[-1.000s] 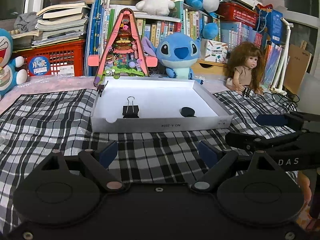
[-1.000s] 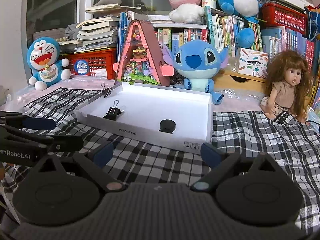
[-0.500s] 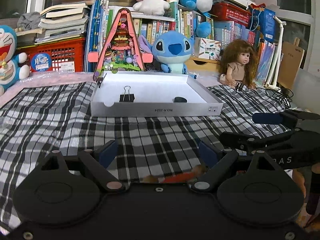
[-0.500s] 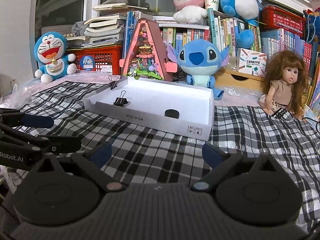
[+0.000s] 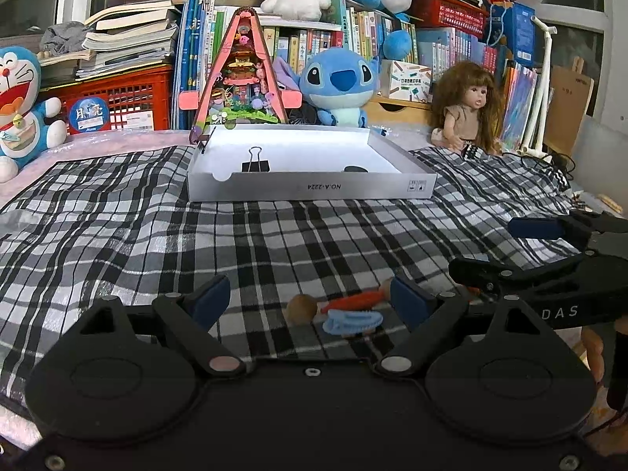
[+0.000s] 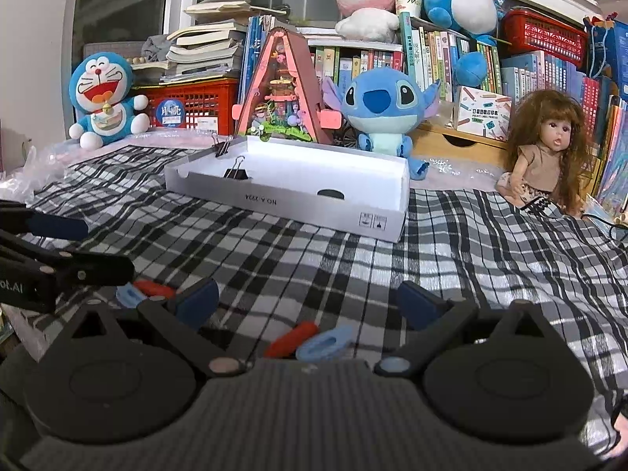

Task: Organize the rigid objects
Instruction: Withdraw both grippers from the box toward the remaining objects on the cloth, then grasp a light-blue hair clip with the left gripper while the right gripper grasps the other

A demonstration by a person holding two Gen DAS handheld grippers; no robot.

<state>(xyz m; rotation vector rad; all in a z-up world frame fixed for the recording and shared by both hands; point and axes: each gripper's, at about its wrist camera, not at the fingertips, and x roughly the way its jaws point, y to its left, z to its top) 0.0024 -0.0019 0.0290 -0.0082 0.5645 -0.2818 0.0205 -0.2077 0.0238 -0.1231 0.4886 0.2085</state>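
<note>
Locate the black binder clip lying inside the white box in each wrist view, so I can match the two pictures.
Left wrist: the binder clip stands upper centre, just behind the near wall of the white box, toward its left end.
Right wrist: the binder clip sits upper left of centre, inside the box's left end.
Shared landmark: the blue plush directly behind the box.
</note>
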